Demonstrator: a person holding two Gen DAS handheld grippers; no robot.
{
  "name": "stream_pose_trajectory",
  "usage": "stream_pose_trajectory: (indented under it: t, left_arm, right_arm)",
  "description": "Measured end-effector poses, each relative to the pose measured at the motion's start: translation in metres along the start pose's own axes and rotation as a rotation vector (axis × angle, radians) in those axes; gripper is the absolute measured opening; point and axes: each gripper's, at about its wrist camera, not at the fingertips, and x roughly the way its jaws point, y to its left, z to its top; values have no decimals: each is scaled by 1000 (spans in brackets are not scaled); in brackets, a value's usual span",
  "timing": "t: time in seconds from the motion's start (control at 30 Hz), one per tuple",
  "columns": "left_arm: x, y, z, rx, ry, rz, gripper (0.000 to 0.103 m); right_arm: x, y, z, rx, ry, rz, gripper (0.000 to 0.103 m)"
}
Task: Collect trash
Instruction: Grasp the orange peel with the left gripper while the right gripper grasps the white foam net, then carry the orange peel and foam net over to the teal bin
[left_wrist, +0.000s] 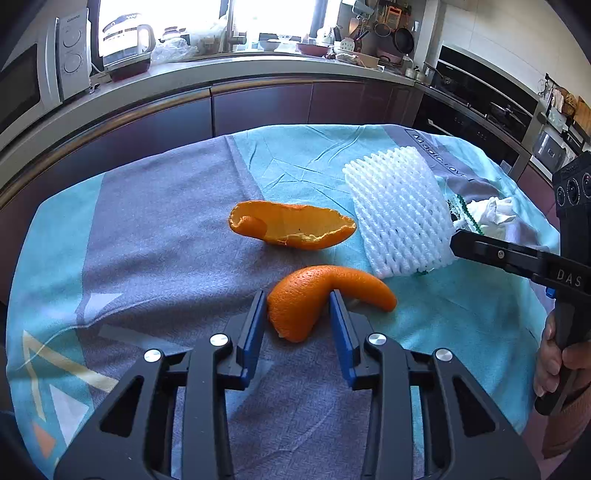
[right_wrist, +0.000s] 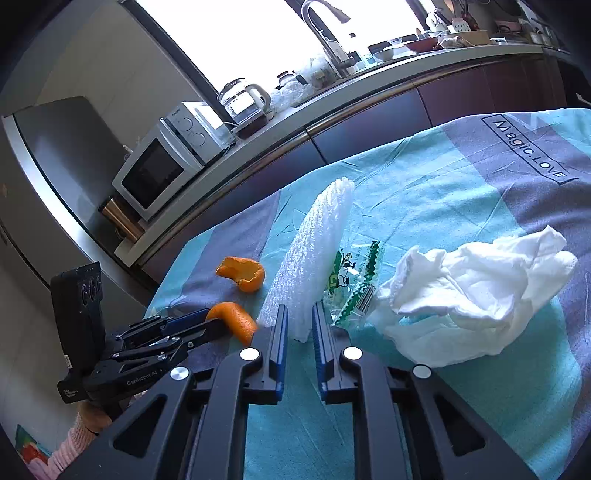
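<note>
My left gripper (left_wrist: 298, 301) pinches the near orange peel (left_wrist: 314, 299) on the cloth (left_wrist: 147, 240); my right gripper (right_wrist: 300, 314) clamps the foam net's (right_wrist: 314, 251) near edge; second peel (left_wrist: 291, 223), wrapper (right_wrist: 354, 280), tissue (right_wrist: 472, 291) lie loose; cloth's left side is open.

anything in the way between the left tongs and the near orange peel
Nothing visible. The near orange peel already sits between the pads of the left tongs, with only bare cloth around it.
</note>
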Motion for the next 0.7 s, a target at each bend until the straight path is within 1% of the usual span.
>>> stream_pose_trajectory:
  t: [0.1, 0.17, 0.4, 0.7]
  left_arm:
    - [-1, -5, -4, 10, 0, 24, 26]
    - [-4, -7, -7, 5, -9, 25, 24]
    - [-25, -6, -18, -35, -46, 5, 19]
    - [-70, 10, -37, -114, -117, -5, 17]
  right_arm:
    - [-2, 2, -1, -7, -4, 7, 9]
    - [-3, 2, -1, -12, -10, 14, 5]
    - [-16, 6, -2, -25, -37, 45, 4]
    - [-38, 16, -2, -42, -75, 100, 4]
